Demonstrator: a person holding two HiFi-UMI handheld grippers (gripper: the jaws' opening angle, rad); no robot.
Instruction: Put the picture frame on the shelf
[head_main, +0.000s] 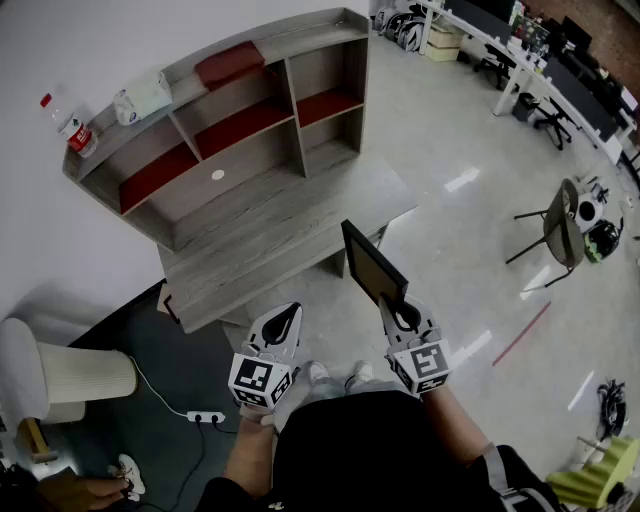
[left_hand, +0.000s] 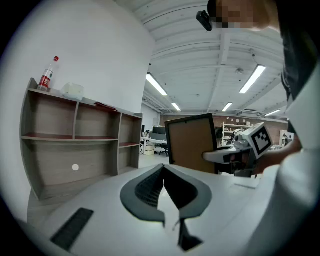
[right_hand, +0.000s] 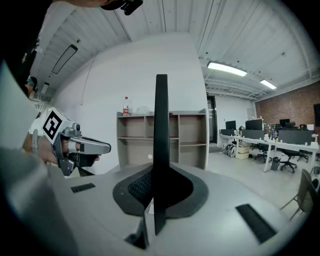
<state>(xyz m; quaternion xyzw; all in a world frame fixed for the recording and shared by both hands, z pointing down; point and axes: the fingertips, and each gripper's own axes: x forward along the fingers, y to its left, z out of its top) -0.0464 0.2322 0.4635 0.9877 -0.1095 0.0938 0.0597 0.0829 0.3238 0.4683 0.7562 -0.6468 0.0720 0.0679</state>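
Observation:
The picture frame (head_main: 372, 262), dark-rimmed with a brown back, stands upright in my right gripper (head_main: 398, 305), which is shut on its lower edge. The right gripper view shows the frame (right_hand: 161, 125) edge-on between the jaws. It is held in the air in front of the grey wooden desk (head_main: 290, 220), short of the shelf unit (head_main: 300, 140) standing on that desk. My left gripper (head_main: 290, 312) hovers beside it, shut with nothing in it. In the left gripper view the frame's back (left_hand: 192, 145) shows to the right, and the shelf unit (left_hand: 75, 122) to the left.
On top of the shelf unit stand a water bottle (head_main: 70, 125) and a white packet (head_main: 140, 98). Some compartments are lined in red. A chair (head_main: 560, 225) stands at the right, a white cylindrical stool (head_main: 70, 375) and a power strip (head_main: 205, 416) at the lower left.

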